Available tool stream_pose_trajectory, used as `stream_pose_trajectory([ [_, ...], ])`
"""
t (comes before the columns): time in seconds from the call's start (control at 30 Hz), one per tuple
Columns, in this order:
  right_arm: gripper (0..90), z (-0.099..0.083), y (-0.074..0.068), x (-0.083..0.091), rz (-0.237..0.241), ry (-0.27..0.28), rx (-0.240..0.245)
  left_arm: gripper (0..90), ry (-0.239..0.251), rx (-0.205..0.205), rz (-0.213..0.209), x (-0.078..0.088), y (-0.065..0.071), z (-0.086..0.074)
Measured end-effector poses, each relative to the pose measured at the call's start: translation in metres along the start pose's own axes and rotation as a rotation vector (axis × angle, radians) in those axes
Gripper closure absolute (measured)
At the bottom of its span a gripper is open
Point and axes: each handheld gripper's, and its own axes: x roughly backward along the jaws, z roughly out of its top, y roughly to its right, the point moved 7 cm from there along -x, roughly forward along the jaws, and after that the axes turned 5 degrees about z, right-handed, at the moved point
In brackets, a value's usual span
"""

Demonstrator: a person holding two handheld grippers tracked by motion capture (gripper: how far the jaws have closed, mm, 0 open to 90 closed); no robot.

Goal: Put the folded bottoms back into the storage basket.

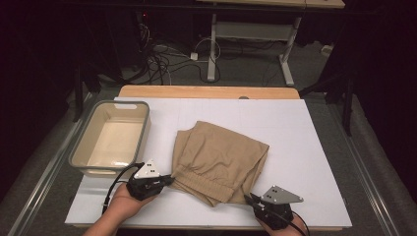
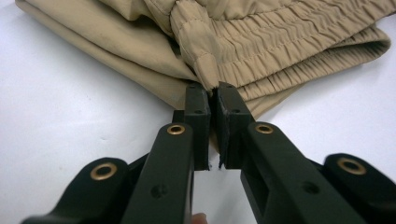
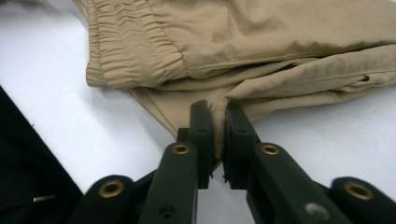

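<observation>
**Both grippers clamped on the folded shorts**

I had the tan shorts (image 1: 219, 160) lying folded near the middle of the white worktop (image 1: 314, 147), with the grey basin (image 1: 110, 137) well apart to their left. My left gripper (image 1: 167, 181) sat at the shorts' near-left corner, its fingers (image 2: 198, 116) drawn almost together on the elastic waistband (image 2: 280, 42), a pinch of hem caught between the pads. My right gripper (image 1: 250, 199) sat at the shorts' near-right corner, fingers (image 3: 236, 135) narrow, with a thin fold of the lower fabric layer nipped between them. The shorts lay flat on the worktop.
</observation>
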Motion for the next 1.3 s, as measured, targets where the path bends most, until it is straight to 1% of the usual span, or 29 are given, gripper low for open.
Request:
stream_pose_trajectory([
  [0.03, 77.2, 0.000, 0.000, 0.000, 0.000, 0.000, 0.000, 82.5, -0.001, 0.000, 0.005, 0.000, 0.000, -0.002],
  [0.07, 61.8, 0.004, 0.001, 0.003, 0.024, 0.033, -0.027, 82.1, 0.002, -0.007, 0.006, -0.001, 0.001, -0.004],
  [0.13, 41.9, 0.010, -0.001, 0.006, 0.035, 0.086, -0.008, 78.7, -0.008, -0.006, 0.007, -0.002, 0.001, -0.006],
  [0.17, 41.9, 0.010, -0.001, 0.006, 0.035, 0.086, -0.008, 78.7, -0.002, 0.003, 0.003, -0.001, 0.001, -0.006],
  [0.2, 36.3, 0.013, 0.000, 0.007, 0.022, 0.108, 0.004, 75.7, 0.015, 0.018, -0.007, 0.002, 0.001, -0.005],
  [0.23, 27.5, 0.015, 0.004, 0.009, -0.002, 0.131, 0.018, 67.7, 0.070, 0.023, -0.010, 0.007, 0.001, 0.000],
  [0.27, 25.4, 0.014, 0.005, 0.009, -0.007, 0.133, 0.020, 64.3, 0.070, 0.023, -0.010, 0.007, 0.001, 0.000],
  [0.3, 25.4, 0.014, 0.005, 0.009, -0.007, 0.133, 0.020, 64.3, 0.103, 0.022, -0.010, 0.010, 0.002, 0.002],
  [0.33, 21.7, 0.014, 0.008, 0.009, -0.011, 0.137, 0.020, 61.3, 0.115, 0.022, -0.001, 0.011, 0.003, 0.004],
  [0.37, 13.1, 0.014, 0.012, 0.009, -0.017, 0.167, 0.013, 53.5, 0.122, 0.021, 0.022, 0.011, 0.004, 0.008],
  [0.43, 10.0, 0.015, 0.014, 0.010, -0.022, 0.187, 0.010, 50.4, 0.128, 0.030, 0.023, 0.011, 0.005, 0.011],
  [0.47, 1.2, 0.016, 0.019, 0.009, -0.042, 0.200, -0.001, 43.4, 0.132, 0.035, 0.025, 0.011, 0.005, 0.012],
  [0.5, 1.2, 0.016, 0.019, 0.009, -0.042, 0.200, -0.001, 43.4, 0.137, 0.046, 0.033, 0.010, 0.006, 0.015],
  [0.53, 0.2, 0.017, 0.023, 0.009, -0.058, 0.209, -0.022, 34.0, 0.138, 0.047, 0.040, 0.008, 0.006, 0.017],
  [0.63, 0.2, 0.017, 0.025, 0.009, -0.064, 0.219, -0.032, 27.6, 0.125, 0.061, 0.062, 0.002, 0.003, 0.021],
  [0.67, 0.2, 0.016, 0.026, 0.009, -0.061, 0.213, -0.028, 27.3, 0.109, 0.108, 0.055, -0.004, -0.002, 0.022],
  [0.7, 0.2, 0.015, 0.026, 0.008, -0.058, 0.209, -0.030, 27.3, 0.109, 0.108, 0.055, -0.004, -0.002, 0.022],
  [0.77, 0.2, 0.014, 0.026, 0.006, -0.055, 0.204, -0.033, 27.3, 0.089, 0.145, 0.043, -0.011, -0.007, 0.022],
  [0.83, 0.2, 0.013, 0.027, 0.004, -0.051, 0.193, -0.031, 27.3, 0.029, 0.138, 0.078, -0.019, -0.011, 0.018],
  [0.87, 0.2, 0.012, 0.027, 0.003, -0.050, 0.189, -0.032, 27.2, -0.022, 0.141, 0.087, -0.025, -0.013, 0.012],
  [0.9, 0.2, 0.011, 0.027, 0.002, -0.048, 0.187, -0.032, 24.6, -0.047, 0.151, 0.088, -0.027, -0.014, 0.009],
  [0.97, 0.2, 0.011, 0.027, 0.002, -0.050, 0.185, -0.028, 21.3, -0.064, 0.217, 0.063, -0.029, -0.018, 0.006],
  [1.07, 0.2, 0.010, 0.028, 0.003, -0.059, 0.185, -0.030, 26.1, -0.099, 0.228, 0.073, -0.027, -0.013, 0.006],
  [1.1, 0.2, 0.009, 0.028, 0.002, -0.062, 0.182, -0.030, 35.0, -0.107, 0.228, 0.070, -0.026, -0.012, 0.007],
  [1.13, 0.2, 0.009, 0.028, 0.002, -0.062, 0.182, -0.030, 35.0, -0.115, 0.224, 0.056, -0.025, -0.010, 0.006],
  [1.17, 0.2, 0.008, 0.028, 0.001, -0.063, 0.177, -0.029, 45.7, -0.117, 0.213, 0.044, -0.024, -0.007, 0.006],
  [1.2, 0.2, 0.008, 0.028, 0.001, -0.063, 0.174, -0.029, 49.3, -0.119, 0.206, 0.033, -0.023, -0.006, 0.006],
  [1.27, 0.2, 0.008, 0.027, 0.001, -0.064, 0.173, -0.029, 53.9, -0.102, 0.209, 0.003, -0.023, -0.001, 0.005],
  [1.3, 0.2, 0.008, 0.027, 0.000, -0.064, 0.173, -0.027, 62.2, -0.089, 0.209, -0.002, -0.023, 0.001, 0.005],
])
